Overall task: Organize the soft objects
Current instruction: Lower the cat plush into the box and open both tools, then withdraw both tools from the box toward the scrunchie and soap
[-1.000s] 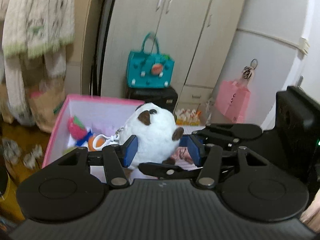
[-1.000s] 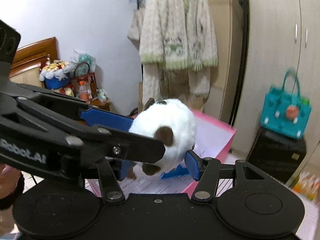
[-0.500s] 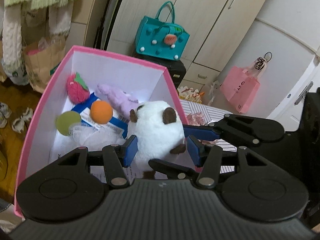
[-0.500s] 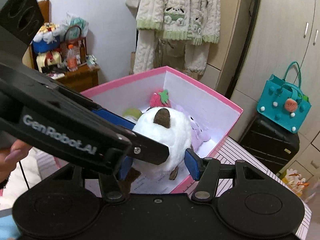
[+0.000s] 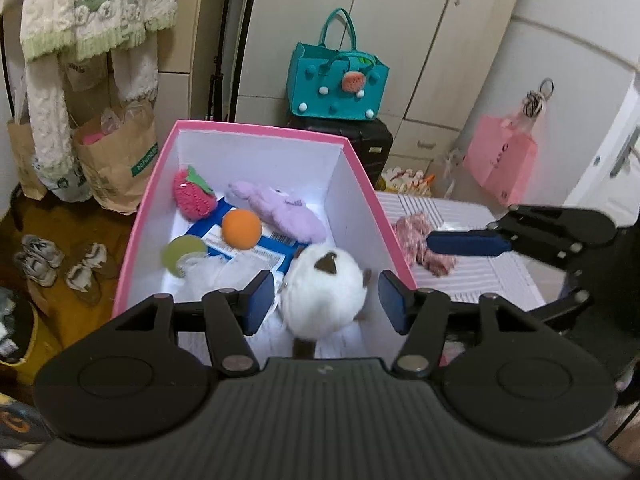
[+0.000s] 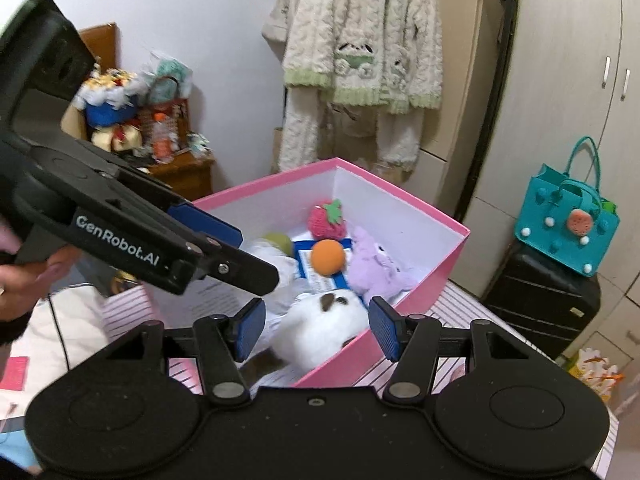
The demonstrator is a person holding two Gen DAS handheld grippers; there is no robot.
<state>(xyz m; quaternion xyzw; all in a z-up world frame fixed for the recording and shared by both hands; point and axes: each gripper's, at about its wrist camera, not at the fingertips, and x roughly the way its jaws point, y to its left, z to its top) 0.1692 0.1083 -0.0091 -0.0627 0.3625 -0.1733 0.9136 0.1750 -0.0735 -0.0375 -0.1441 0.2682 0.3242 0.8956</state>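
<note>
Looking along the left gripper [image 5: 326, 300], we see its blue pads [image 5: 260, 298] standing clear of the white plush toy [image 5: 324, 294] on both sides, the jaws spreading wider. The plush, white with brown patches, sits low in the frame's centre, inside the pink box [image 5: 138, 216] near its right wall; blur leaves us unsure whether it already rests on the floor. Higher in the box lie a knitted strawberry [image 5: 192, 198], an orange ball [image 5: 241, 229], a lilac plush [image 5: 280, 212] and a green ball [image 5: 182, 256], over blue-and-white paper. The right gripper [image 5: 466, 243] enters from the right edge, above a pink-and-white knitted piece [image 5: 416, 240] on the striped cloth [image 5: 480, 276].

In the right wrist view, the right gripper [image 6: 316, 330] frames the same white plush [image 6: 320, 330] with both pads apart from it, jaws part-spread and empty. The left gripper [image 6: 208, 232] crosses from the left, a hand [image 6: 24, 280] at its grip. A teal felt bag [image 6: 568, 224] stands at right.
</note>
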